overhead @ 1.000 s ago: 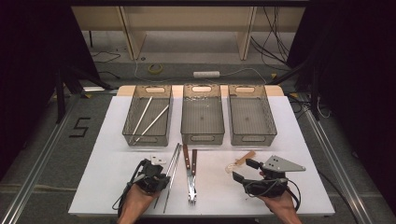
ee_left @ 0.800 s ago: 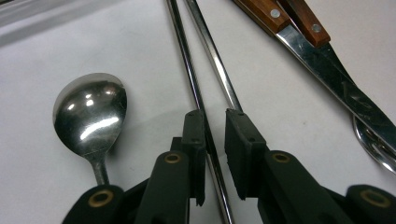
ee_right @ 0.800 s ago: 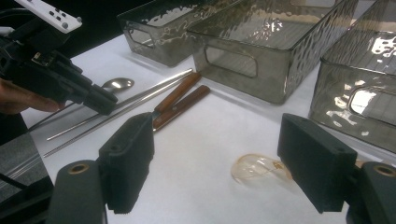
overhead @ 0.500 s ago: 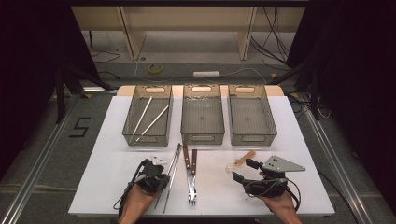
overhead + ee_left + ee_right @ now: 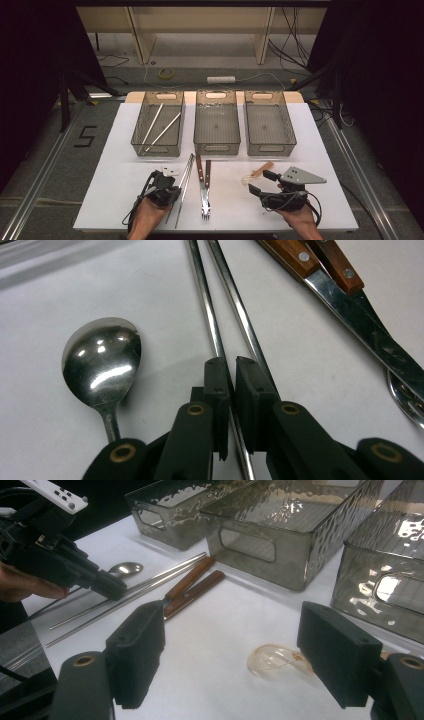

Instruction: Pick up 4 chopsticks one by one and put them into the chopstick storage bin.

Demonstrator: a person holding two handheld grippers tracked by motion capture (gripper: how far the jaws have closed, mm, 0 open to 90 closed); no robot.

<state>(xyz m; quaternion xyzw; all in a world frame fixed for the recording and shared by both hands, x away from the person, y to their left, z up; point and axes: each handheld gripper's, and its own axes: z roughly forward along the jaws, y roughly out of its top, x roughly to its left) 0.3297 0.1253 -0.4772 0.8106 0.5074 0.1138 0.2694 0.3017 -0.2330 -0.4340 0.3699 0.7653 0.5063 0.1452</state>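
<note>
Left gripper view is showing the left hand-held gripper (image 5: 231, 371) closing on one thin, stiff, slippery metal chopstick (image 5: 212, 325), gripping it mid-length near the surface's (image 5: 125, 175) front edge.

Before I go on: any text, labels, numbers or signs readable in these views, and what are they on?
"5": a black numeral on the grey floor, left of the table.
Nothing else reads: the bins, the chopsticks, the spoon and the wooden-handled cutlery show no lettering, and the dots on the left gripper's white plate are not letters.
</note>
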